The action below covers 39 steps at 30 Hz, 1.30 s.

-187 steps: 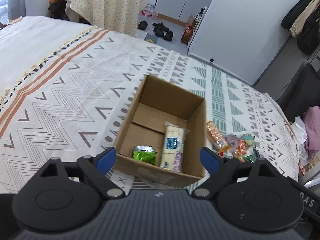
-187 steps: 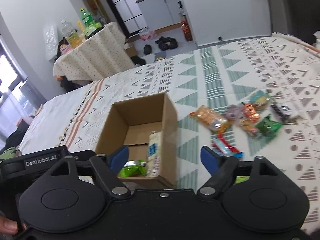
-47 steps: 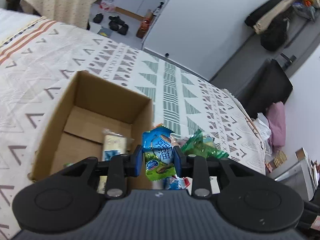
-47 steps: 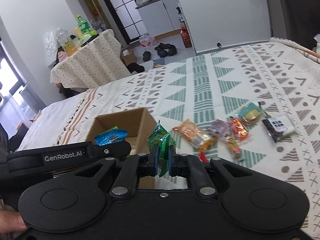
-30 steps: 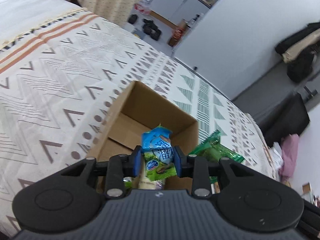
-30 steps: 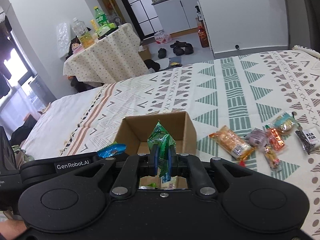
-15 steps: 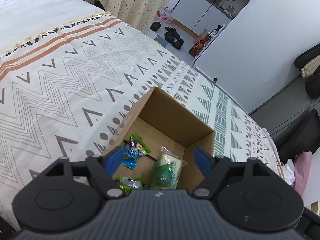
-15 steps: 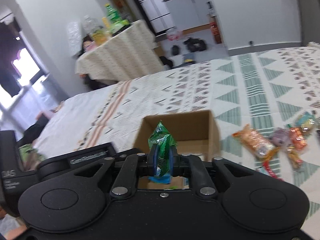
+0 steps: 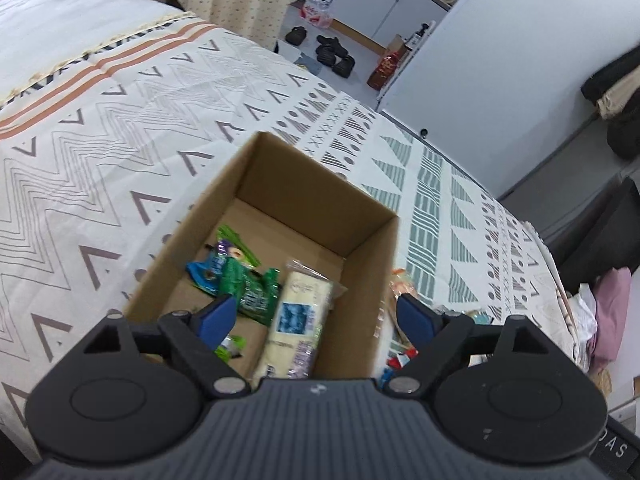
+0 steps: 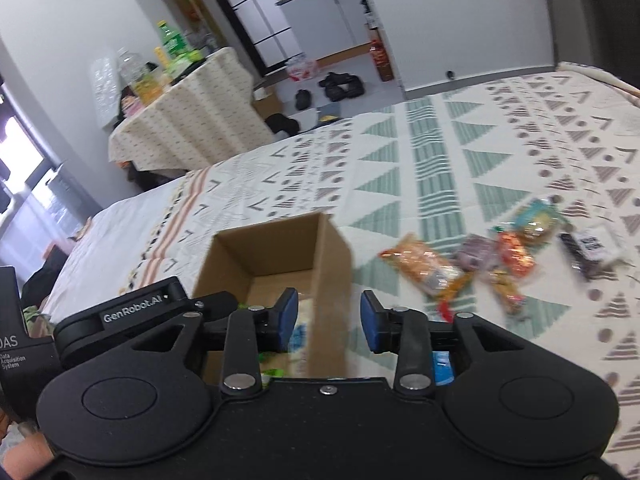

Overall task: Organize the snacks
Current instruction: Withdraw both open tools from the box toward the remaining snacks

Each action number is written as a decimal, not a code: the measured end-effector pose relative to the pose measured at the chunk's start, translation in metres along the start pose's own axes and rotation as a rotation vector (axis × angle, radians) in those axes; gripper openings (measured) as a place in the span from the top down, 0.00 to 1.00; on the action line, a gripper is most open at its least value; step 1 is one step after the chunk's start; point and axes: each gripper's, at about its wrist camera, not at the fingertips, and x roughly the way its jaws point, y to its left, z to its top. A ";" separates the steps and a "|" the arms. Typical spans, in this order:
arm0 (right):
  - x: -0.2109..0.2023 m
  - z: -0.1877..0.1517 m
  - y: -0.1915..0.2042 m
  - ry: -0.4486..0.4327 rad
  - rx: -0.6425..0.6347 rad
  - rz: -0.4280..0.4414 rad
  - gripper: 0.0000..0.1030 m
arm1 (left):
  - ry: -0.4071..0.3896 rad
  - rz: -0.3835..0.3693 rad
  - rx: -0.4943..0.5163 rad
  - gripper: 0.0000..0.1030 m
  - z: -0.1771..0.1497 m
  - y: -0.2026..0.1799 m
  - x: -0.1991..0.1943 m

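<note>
An open cardboard box [image 9: 320, 200] stands on the patterned bedspread. In it lie a cream cracker pack [image 9: 298, 312], a green packet [image 9: 246, 286] and a blue packet [image 9: 202, 274] partly under the green one. My left gripper [image 9: 316, 316] hovers over the box's near edge, its jaws opening wide with nothing between them. In the right wrist view the box [image 10: 276, 256] sits just ahead. My right gripper [image 10: 329, 320] is above the box's right wall, its jaws opening with no packet between them. Several loose snacks, among them an orange packet [image 10: 424, 268], lie right of the box.
The left gripper's body [image 10: 136, 308] shows at the left of the right wrist view, a person's hand [image 10: 24, 452] below it. A cloth-covered table with bottles [image 10: 180, 116] and shoes on the floor [image 10: 340, 84] lie beyond the bed. A dark chair [image 9: 600, 240] stands right.
My left gripper let go of the blue packet, which now lies in the box. My right gripper released the green packet, its jaws spread, and the view swung right.
</note>
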 end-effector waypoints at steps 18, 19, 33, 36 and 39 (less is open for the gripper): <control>-0.053 -0.006 -0.098 -0.054 0.100 -0.066 0.43 | 0.021 -0.019 0.190 0.12 -0.053 -0.084 0.004; -0.055 -0.007 -0.103 -0.056 0.107 -0.067 0.43 | 0.019 -0.016 0.199 0.12 -0.055 -0.087 0.005; -0.062 -0.010 -0.170 -0.075 0.173 -0.067 0.29 | 0.025 0.046 0.327 0.13 -0.087 -0.123 0.040; -0.058 -0.010 -0.180 -0.076 0.167 -0.069 0.25 | 0.051 0.058 0.332 0.14 -0.092 -0.125 0.053; -0.052 -0.010 -0.188 -0.077 0.149 -0.079 0.22 | 0.054 0.063 0.317 0.15 -0.095 -0.123 0.062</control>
